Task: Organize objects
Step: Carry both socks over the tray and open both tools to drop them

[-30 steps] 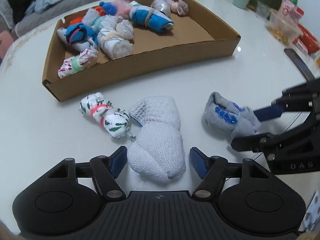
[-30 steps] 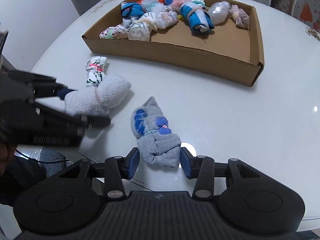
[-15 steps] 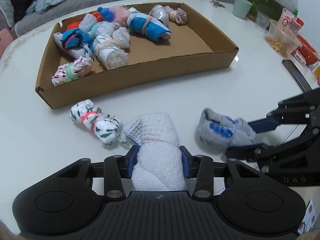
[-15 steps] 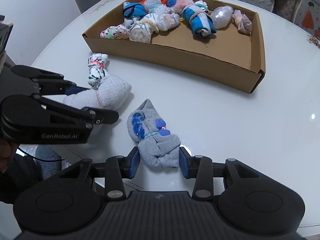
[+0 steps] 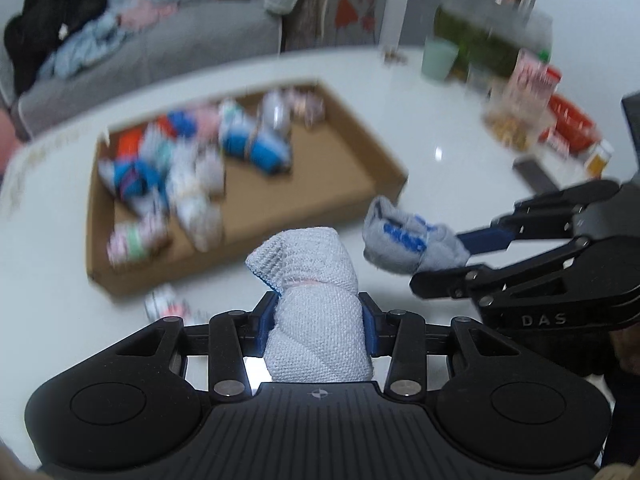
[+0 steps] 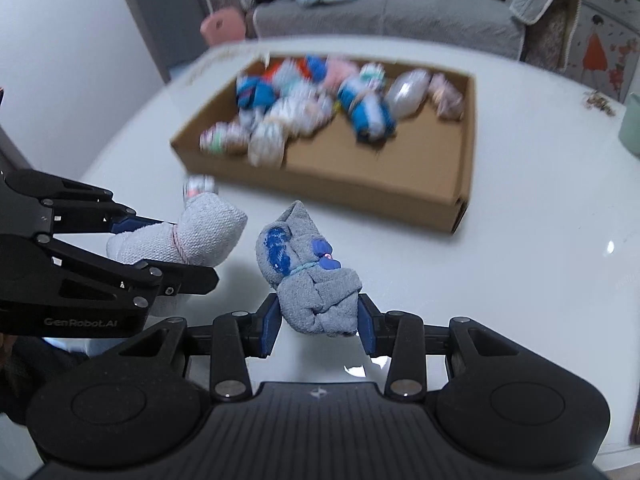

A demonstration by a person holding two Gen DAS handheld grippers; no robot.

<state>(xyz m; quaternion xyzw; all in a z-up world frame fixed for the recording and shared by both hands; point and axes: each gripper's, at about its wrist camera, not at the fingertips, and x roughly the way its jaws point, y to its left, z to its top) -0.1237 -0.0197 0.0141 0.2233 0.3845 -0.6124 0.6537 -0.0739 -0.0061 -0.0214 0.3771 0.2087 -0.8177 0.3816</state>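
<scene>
Left tongs (image 5: 318, 322) squeeze my white sock roll (image 5: 314, 300); right tongs (image 6: 318, 326) squeeze the grey sock roll (image 6: 308, 276); both held above the bench (image 6: 540, 260), near the box (image 6: 360, 188).

glossy white table (image 6: 540, 288), grey sofa (image 6: 384, 12) behind it with clothes (image 5: 80, 52) piled on, plain white wall (image 6: 72, 60) left, cluttered shelf (image 5: 492, 8) far right

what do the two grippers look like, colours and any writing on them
Both are matte black plastic with linkage arms, silver rivets and blue finger pads. The left gripper has "GenRobot.AI" printed in grey on its side, seen from the right wrist view. The right gripper has "DAS" lettering on its side. Each has a ribbed black body with two round discs.
</scene>
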